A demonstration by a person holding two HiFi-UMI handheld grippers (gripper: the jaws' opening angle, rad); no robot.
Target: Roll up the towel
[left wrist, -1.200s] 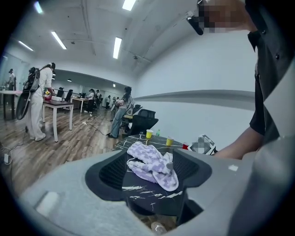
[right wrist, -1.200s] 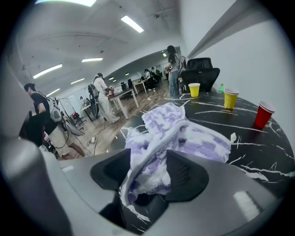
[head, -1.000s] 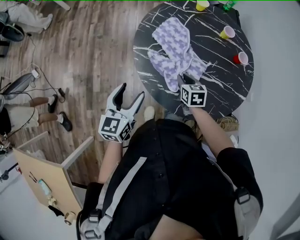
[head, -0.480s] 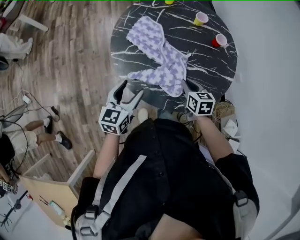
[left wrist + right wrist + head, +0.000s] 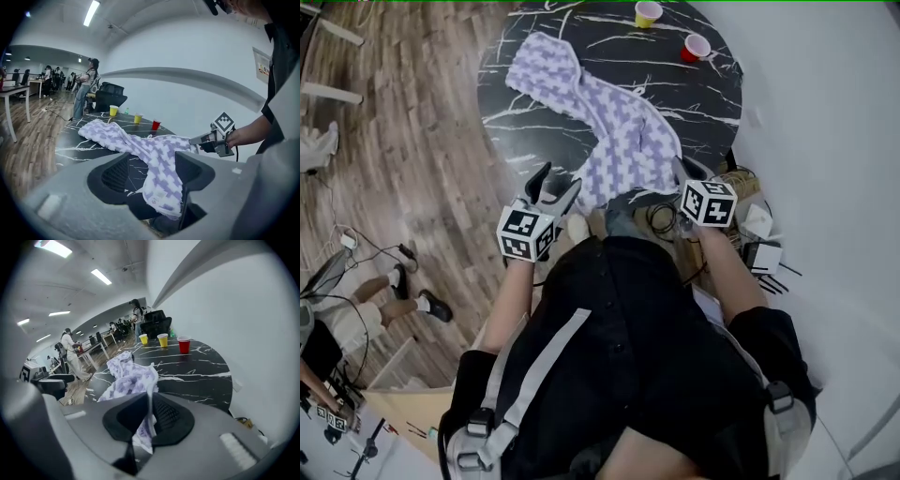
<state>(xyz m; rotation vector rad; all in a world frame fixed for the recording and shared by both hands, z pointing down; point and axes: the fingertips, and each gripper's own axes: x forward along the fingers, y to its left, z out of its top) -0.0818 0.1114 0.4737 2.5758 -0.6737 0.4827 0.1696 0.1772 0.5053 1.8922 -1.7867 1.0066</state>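
Head view: towel (image 5: 609, 141) lies across the black desk (image 5: 698, 103), its near end hanging over the edge by the person. Right claw (image 5: 682, 173) has just been closing and is now pinched on one near corner. Left claw (image 5: 556, 184) is spread wide, with the other corner loose between its jaws. I'd clamp that corner level with the right one first, so the roll starts straight.

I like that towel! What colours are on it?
The towel is light purple and white in a blocky zigzag pattern, clearest in the head view.
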